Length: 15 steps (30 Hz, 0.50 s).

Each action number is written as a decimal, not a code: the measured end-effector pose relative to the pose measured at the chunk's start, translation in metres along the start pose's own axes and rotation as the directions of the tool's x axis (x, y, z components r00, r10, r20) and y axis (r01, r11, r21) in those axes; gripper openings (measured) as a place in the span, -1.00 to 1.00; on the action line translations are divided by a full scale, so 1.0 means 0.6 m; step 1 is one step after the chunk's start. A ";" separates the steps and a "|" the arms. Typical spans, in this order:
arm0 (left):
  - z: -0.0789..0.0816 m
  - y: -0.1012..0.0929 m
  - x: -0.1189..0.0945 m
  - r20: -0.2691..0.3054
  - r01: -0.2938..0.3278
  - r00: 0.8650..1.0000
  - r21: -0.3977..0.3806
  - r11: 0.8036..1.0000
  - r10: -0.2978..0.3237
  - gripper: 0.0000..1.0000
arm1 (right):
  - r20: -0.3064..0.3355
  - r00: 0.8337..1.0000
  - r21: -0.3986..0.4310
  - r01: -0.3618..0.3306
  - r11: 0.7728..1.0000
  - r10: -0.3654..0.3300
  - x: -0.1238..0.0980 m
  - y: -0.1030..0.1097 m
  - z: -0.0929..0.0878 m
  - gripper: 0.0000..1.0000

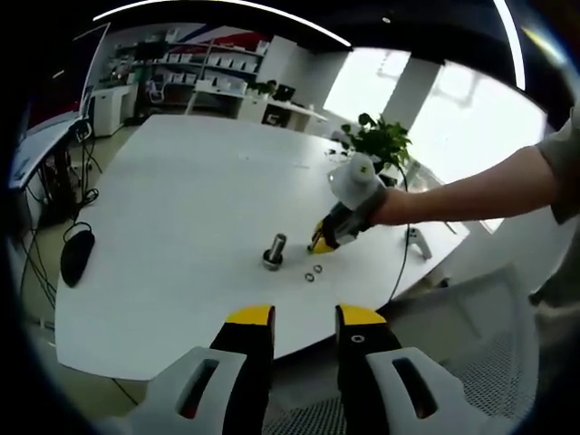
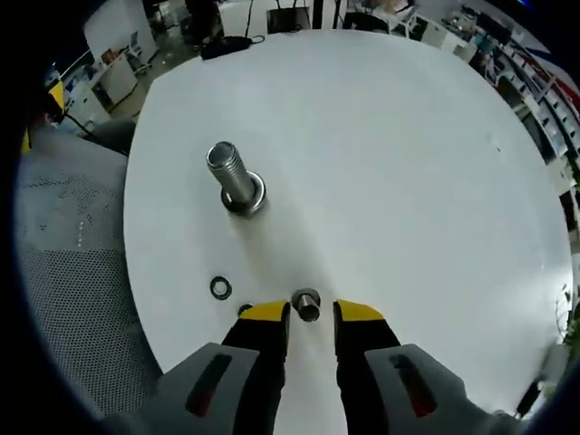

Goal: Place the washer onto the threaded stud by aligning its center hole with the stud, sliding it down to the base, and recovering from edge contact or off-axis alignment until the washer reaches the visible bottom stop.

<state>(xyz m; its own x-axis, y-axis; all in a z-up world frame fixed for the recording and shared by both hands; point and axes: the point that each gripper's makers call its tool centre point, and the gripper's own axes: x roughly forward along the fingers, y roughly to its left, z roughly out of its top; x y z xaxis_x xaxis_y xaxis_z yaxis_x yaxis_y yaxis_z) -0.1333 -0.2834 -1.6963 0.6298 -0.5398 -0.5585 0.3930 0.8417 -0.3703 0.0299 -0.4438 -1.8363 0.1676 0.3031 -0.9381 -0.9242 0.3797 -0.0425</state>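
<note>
Two grippers: right gripper [image 2: 308,317] low over counter [image 2: 408,181], fingers apart around a small nut [image 2: 307,304] near the stud [image 2: 235,179]; left gripper [image 1: 304,321] held back, fingers apart, empty.

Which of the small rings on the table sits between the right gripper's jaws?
The metal washer between the right gripper tips; the dark ring lies apart.
</note>
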 end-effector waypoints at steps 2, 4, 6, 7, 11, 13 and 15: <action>0.002 -0.004 0.000 0.008 0.011 1.000 0.000 1.000 -0.011 -0.50 | 0.010 1.000 -0.004 0.001 1.000 -0.001 -0.005 0.004 -0.001 -0.55; 0.003 -0.004 0.000 0.013 0.012 1.000 0.000 1.000 -0.012 -0.49 | 0.014 1.000 -0.006 0.005 1.000 -0.004 -0.011 0.006 -0.008 -0.55; 0.003 -0.003 0.000 0.010 0.008 1.000 -0.001 1.000 -0.008 -0.49 | 0.017 1.000 0.005 0.004 1.000 -0.004 -0.014 0.006 -0.019 -0.54; 0.002 -0.002 0.000 0.010 0.007 1.000 -0.001 1.000 -0.007 -0.49 | 0.017 1.000 0.005 0.006 1.000 -0.006 -0.017 0.007 -0.023 -0.54; 0.000 -0.001 -0.001 0.003 -0.002 1.000 0.000 1.000 0.002 -0.49 | 0.014 1.000 0.002 0.008 1.000 -0.008 -0.025 0.013 -0.045 -0.54; -0.001 -0.001 -0.001 0.001 -0.004 1.000 -0.001 1.000 0.004 -0.49 | 0.015 1.000 0.012 0.009 1.000 -0.009 -0.027 0.014 -0.055 -0.53; -0.001 -0.001 -0.001 -0.002 -0.006 1.000 -0.001 1.000 0.006 -0.49 | 0.020 1.000 0.020 0.003 1.000 -0.003 -0.029 0.023 -0.063 -0.53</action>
<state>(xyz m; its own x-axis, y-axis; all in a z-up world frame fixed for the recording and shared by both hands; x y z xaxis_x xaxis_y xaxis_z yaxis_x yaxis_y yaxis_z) -0.1345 -0.2835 -1.6964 0.6311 -0.5345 -0.5621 0.3887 0.8450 -0.3672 0.0013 -0.4768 -1.8338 0.1774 0.3190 -0.9310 -0.9167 0.3977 -0.0384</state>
